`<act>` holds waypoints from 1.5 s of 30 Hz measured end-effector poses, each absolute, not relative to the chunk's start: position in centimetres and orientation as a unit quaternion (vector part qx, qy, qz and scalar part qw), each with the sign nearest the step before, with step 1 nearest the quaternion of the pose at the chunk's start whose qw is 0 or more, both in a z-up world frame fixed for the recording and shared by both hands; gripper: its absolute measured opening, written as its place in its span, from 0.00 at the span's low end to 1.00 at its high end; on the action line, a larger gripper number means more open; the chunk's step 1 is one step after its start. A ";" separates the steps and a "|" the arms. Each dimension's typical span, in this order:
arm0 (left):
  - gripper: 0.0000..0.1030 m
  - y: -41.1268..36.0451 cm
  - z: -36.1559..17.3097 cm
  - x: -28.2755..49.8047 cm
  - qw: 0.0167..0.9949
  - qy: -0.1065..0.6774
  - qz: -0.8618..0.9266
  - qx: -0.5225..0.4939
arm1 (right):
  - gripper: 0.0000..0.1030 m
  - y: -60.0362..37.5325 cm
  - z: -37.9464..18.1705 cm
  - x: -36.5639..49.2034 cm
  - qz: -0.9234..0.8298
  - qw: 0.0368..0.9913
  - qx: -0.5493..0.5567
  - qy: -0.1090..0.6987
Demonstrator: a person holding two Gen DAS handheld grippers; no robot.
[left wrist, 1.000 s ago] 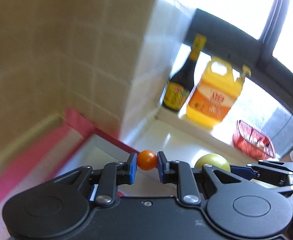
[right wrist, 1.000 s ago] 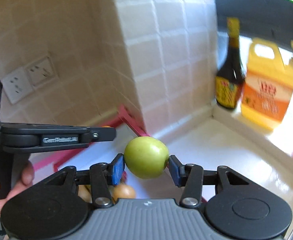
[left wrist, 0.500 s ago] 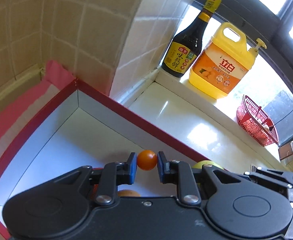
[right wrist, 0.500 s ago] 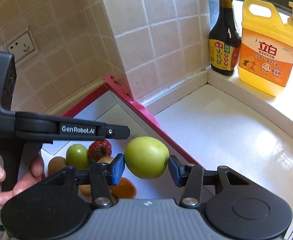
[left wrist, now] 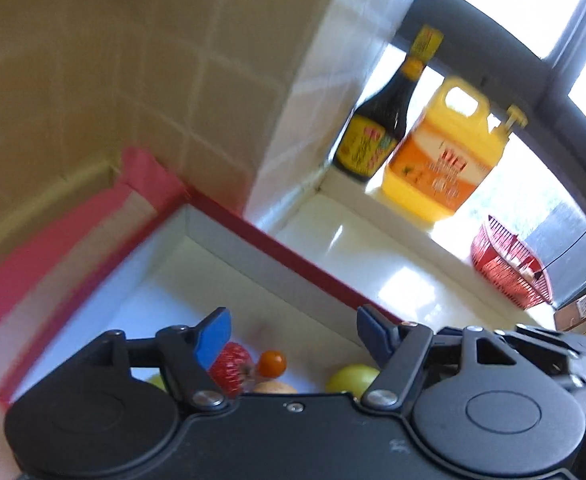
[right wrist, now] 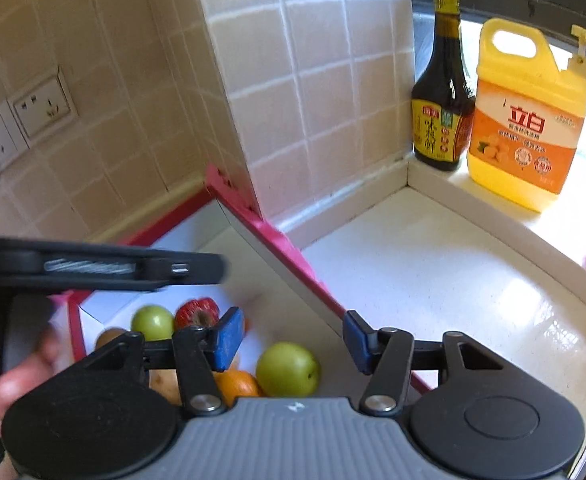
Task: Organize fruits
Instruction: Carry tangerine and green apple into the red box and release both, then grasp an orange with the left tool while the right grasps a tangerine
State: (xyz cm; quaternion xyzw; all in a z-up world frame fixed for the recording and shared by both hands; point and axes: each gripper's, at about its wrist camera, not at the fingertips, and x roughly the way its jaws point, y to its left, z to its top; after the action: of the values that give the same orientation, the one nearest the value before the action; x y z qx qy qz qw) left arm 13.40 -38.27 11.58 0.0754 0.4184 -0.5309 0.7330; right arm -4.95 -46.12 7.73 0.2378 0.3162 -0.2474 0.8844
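fruits lie inside the red-rimmed tray (right wrist: 277, 240), which sits on the pale counter (right wrist: 433, 280) against the tiled wall corner. on the window ledge behind stand a yellow detergent jug (right wrist: 527, 120) and, just beside it, a dark sauce bottle (right wrist: 443, 92); a red basket (left wrist: 509, 272) rests further along the ledge. both tools hang above the tray: the right gripper (right wrist: 289, 338) is spread wide with nothing between its blue pads, and the left gripper (left wrist: 291, 332) is likewise wide and empty, its view smeared by blur. below the right gripper a green apple (right wrist: 288, 369) sits on the tray floor, touching an orange (right wrist: 237, 384) beside it. near the tray's left side are a second green apple (right wrist: 152, 322), a red strawberry-like fruit (right wrist: 197, 314) and a brown fruit (right wrist: 109, 336), close together. smallest, a little orange tomato (left wrist: 272, 362) lies next to the red fruit in the left wrist view.
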 end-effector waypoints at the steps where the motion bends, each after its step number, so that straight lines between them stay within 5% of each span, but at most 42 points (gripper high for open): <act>1: 0.81 -37.3 12.4 13.3 0.739 0.410 -0.530 0.073 | 0.55 -46.0 8.1 -4.9 -0.245 0.887 0.238 0.312; 22: 0.83 -3.9 28.9 12.5 0.945 0.231 -0.229 0.031 | 0.57 -31.5 20.3 5.6 -0.022 0.956 0.149 0.253; 36: 0.83 -6.8 9.9 12.9 0.905 0.350 -0.225 0.088 | 0.52 -24.1 10.7 17.1 0.048 0.906 0.172 0.383; 45: 0.83 -8.8 4.7 14.5 0.874 0.408 -0.254 0.064 | 0.52 -22.6 5.9 18.8 0.050 0.889 0.161 0.427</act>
State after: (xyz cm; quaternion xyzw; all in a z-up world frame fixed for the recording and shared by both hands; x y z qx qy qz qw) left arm 14.52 -8.82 4.68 0.0642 0.4080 -0.2543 0.8745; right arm 18.84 -22.60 5.85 0.1613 0.4265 0.0504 0.8886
